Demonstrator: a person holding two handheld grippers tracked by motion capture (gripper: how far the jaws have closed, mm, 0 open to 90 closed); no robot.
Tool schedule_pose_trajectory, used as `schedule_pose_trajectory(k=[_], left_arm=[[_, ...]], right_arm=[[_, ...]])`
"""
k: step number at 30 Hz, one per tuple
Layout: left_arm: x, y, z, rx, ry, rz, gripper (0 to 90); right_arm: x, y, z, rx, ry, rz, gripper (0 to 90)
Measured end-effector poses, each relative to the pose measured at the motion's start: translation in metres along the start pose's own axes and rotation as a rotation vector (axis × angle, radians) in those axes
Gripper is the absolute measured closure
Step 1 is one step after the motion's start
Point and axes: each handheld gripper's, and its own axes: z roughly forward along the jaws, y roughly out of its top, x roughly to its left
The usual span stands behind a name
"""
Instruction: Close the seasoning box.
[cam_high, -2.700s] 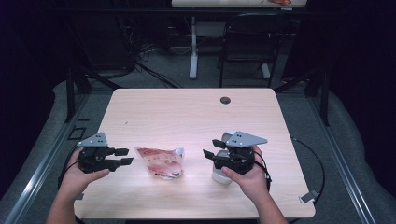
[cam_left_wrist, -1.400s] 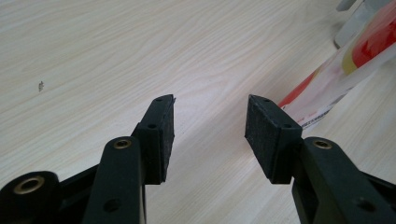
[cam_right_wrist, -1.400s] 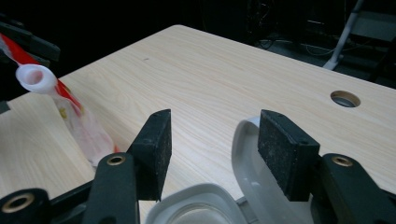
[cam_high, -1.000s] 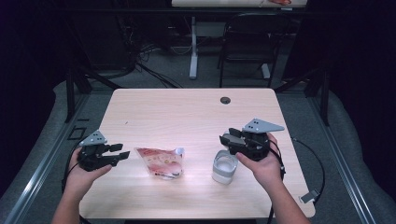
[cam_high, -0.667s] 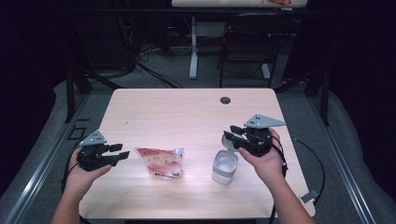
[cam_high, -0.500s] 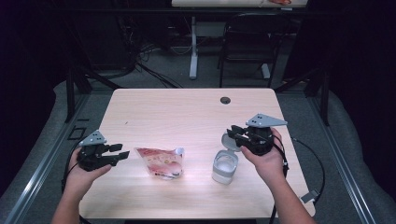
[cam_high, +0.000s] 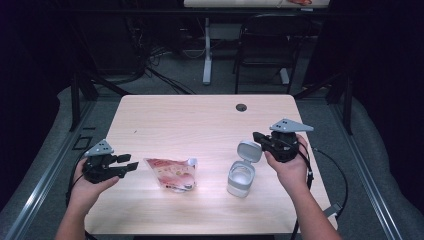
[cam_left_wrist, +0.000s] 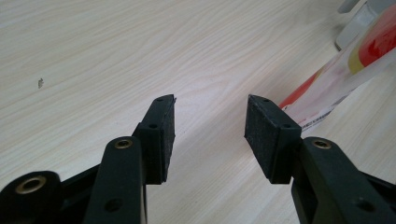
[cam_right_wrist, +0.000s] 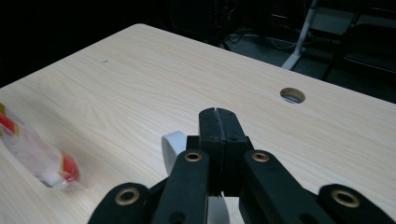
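A small white container (cam_high: 240, 178) stands on the wooden table (cam_high: 200, 120) with its hinged lid (cam_high: 248, 150) tipped up and open. My right gripper (cam_high: 256, 136) is shut, its tips just right of and above that lid. In the right gripper view the jaws (cam_right_wrist: 217, 122) are pressed together, and the lid's white rim (cam_right_wrist: 172, 145) shows just below and left of them. A flat clear pouch with a red print (cam_high: 172, 173) lies left of the container. My left gripper (cam_high: 129, 161) is open, with nothing between its jaws (cam_left_wrist: 210, 126), just short of the pouch's edge (cam_left_wrist: 336, 88).
A round cable hole (cam_high: 241, 107) sits near the table's far edge, also seen as a hole (cam_right_wrist: 293, 95) ahead of the right jaws. Bare wood lies across the far half. A chair (cam_high: 270, 45) and desk legs stand beyond the table.
My right gripper moved off the container, right and farther away. The container's lid has swung up and open. The left gripper and the pouch have stayed put.
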Motion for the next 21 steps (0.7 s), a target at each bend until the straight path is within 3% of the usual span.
schedule_pose_trajectory(k=[21], left_arm=[[0.001, -0.001, 0.000, -0.001, 0.001, -0.008, 52.6]], right_arm=[[-0.015, -0.006, 0.013, 0.040, -0.015, 0.034, 90.0]])
